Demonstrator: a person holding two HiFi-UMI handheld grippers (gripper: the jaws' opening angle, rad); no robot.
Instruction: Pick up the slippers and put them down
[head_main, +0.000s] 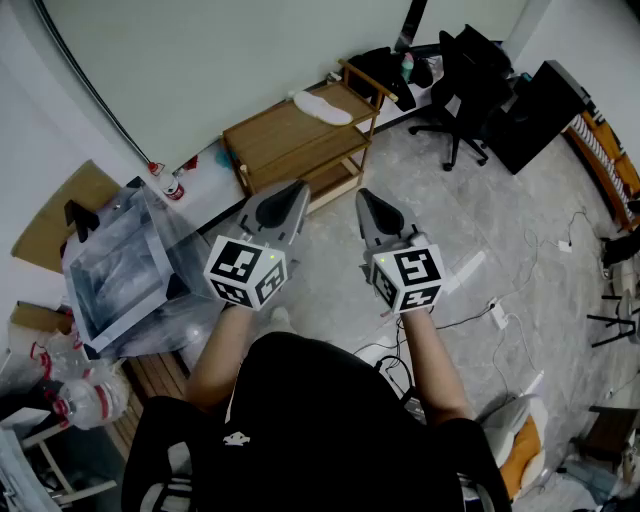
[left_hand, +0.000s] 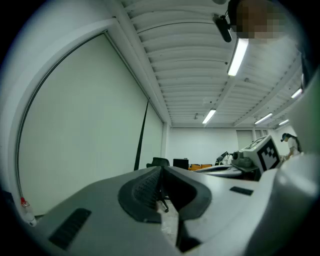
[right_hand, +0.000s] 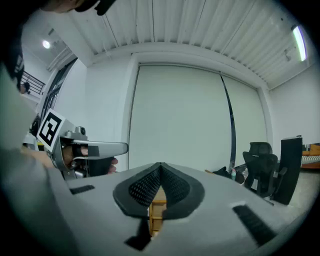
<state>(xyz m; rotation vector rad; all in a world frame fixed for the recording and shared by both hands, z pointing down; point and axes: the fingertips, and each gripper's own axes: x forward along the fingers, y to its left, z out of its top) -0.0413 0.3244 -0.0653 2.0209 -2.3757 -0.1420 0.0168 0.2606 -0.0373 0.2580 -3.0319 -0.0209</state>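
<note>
A white slipper (head_main: 322, 107) lies on top of a low wooden shelf (head_main: 290, 140) against the far wall. Both grippers are held in the air in front of the person, short of the shelf and pointing roughly level toward it. My left gripper (head_main: 296, 187) is shut, its dark pads meeting at the tip (left_hand: 161, 172) with nothing between them. My right gripper (head_main: 366, 195) is also shut and empty (right_hand: 161, 165). A strip of the wooden shelf (right_hand: 156, 210) shows below the right gripper's closed tips. Each gripper view shows the other gripper off to the side.
A black office chair (head_main: 465, 70) and dark bags stand at the back right. A clear plastic box (head_main: 120, 270) and bottles (head_main: 85, 400) crowd the left. Cables and a power strip (head_main: 497, 315) lie on the grey floor at the right.
</note>
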